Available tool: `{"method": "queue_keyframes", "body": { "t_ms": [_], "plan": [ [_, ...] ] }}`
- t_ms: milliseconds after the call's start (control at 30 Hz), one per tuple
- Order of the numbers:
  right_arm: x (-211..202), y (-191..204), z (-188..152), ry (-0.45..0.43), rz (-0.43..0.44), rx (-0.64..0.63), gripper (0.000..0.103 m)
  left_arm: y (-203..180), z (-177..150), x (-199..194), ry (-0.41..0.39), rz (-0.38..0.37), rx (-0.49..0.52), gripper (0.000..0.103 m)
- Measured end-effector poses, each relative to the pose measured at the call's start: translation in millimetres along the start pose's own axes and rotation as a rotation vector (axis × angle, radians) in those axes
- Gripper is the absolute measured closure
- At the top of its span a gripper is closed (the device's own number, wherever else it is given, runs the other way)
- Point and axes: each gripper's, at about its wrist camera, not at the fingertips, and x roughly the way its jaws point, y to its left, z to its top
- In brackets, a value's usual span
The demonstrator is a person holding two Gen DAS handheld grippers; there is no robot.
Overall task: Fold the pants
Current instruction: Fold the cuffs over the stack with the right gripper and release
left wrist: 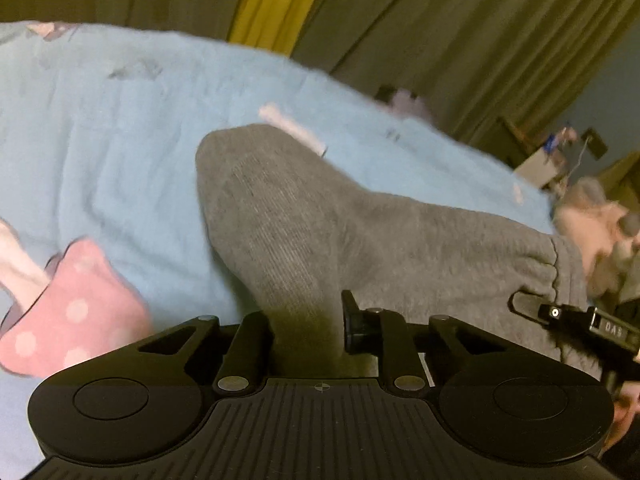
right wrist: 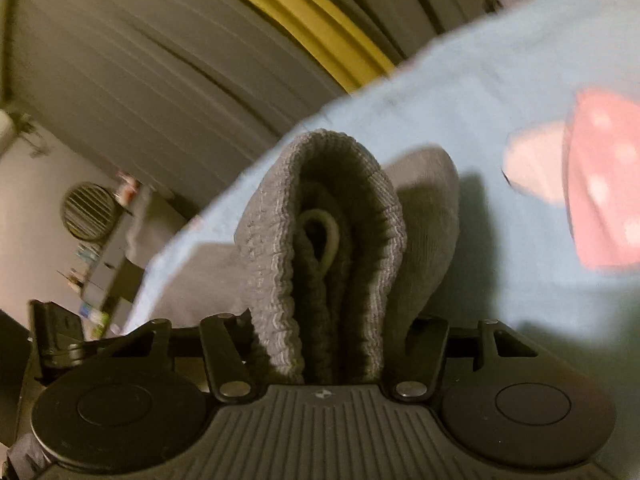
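Grey knit pants hang bunched over a light blue bedsheet. My left gripper is shut on a fold of the grey fabric, which rises out from between its fingers. In the right wrist view the ribbed elastic waistband is doubled over, with a drawcord loop inside, and fills the gap of my right gripper, which is shut on it. The fabric hides the right gripper's fingertips. That same gripper's tip shows at the right edge of the left wrist view, at the pants' hem.
A pink polka-dot garment lies on the sheet beside the pants. A small white object sits behind them. Olive and yellow curtains hang beyond the bed. Cluttered furniture stands past the bed's edge.
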Motion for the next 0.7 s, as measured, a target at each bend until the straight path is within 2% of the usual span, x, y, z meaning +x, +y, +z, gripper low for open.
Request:
{"method": "queue_keyframes", "body": {
  "t_ms": [200, 233, 267, 300, 333, 367, 400, 433, 467, 533, 633, 667, 700],
  "plan": [
    [-16.0, 3.1, 34.9, -0.187, -0.032, -0.034, 0.046, -36.8, 33.9, 11.5, -0.139, -0.024, 0.024, 0.082],
    [-18.1, -2.3, 38.8, -0.204, -0.046, -0.014, 0.044, -41.1, 39.4, 14.4, -0.164, -0.012, 0.028, 0.069],
    [-19.7, -9.2, 41.3, -0.211, -0.061, 0.006, 0.033, -43.7, 45.6, 19.4, -0.175, 0.03, 0.024, 0.059],
    [-19.4, -17.6, 43.2, -0.211, -0.089, 0.036, 0.015, -43.5, 50.4, 25.2, -0.172, 0.098, 0.008, 0.033],
    [-20.8, -27.6, 43.0, -0.224, -0.147, 0.062, 0.009, -41.6, 52.9, 29.1, -0.178, 0.189, -0.011, 0.017],
    [-22.7, -36.8, 40.1, -0.241, -0.231, 0.068, 0.008, -36.7, 52.5, 30.8, -0.193, 0.295, -0.036, 0.014],
    [-25.5, -43.9, 36.3, -0.26, -0.329, 0.049, 0.008, -31.0, 50.2, 30.7, -0.189, 0.341, -0.047, 0.013],
    [-29.9, -46.9, 33.1, -0.282, -0.418, 0.023, 0.008, -24.5, 46.2, 29.6, -0.165, 0.346, -0.057, 0.013],
    [-34.9, -46.0, 31.3, -0.3, -0.458, -0.01, 0.008, -17.8, 38.6, 28.0, -0.133, 0.318, -0.078, 0.012],
    [-51.2, -35.8, 26.0, -0.372, -0.436, -0.094, 0.008, -12.0, 19.7, 26.0, -0.097, 0.269, -0.109, 0.009],
    [-56.5, -1.5, 11.3, -0.451, -0.379, -0.292, 0.008, -14.6, -13.6, 27.1, -0.052, 0.285, -0.093, 0.008],
    [-54.2, 7.4, 4.7, -0.442, -0.371, -0.352, 0.011, -17.1, -24.5, 27.5, -0.046, 0.298, -0.073, 0.007],
    [-49.8, 14.9, -0.8, -0.412, -0.358, -0.396, 0.022, -19.4, -32.7, 26.5, -0.057, 0.306, -0.058, 0.005]
  ]
}}
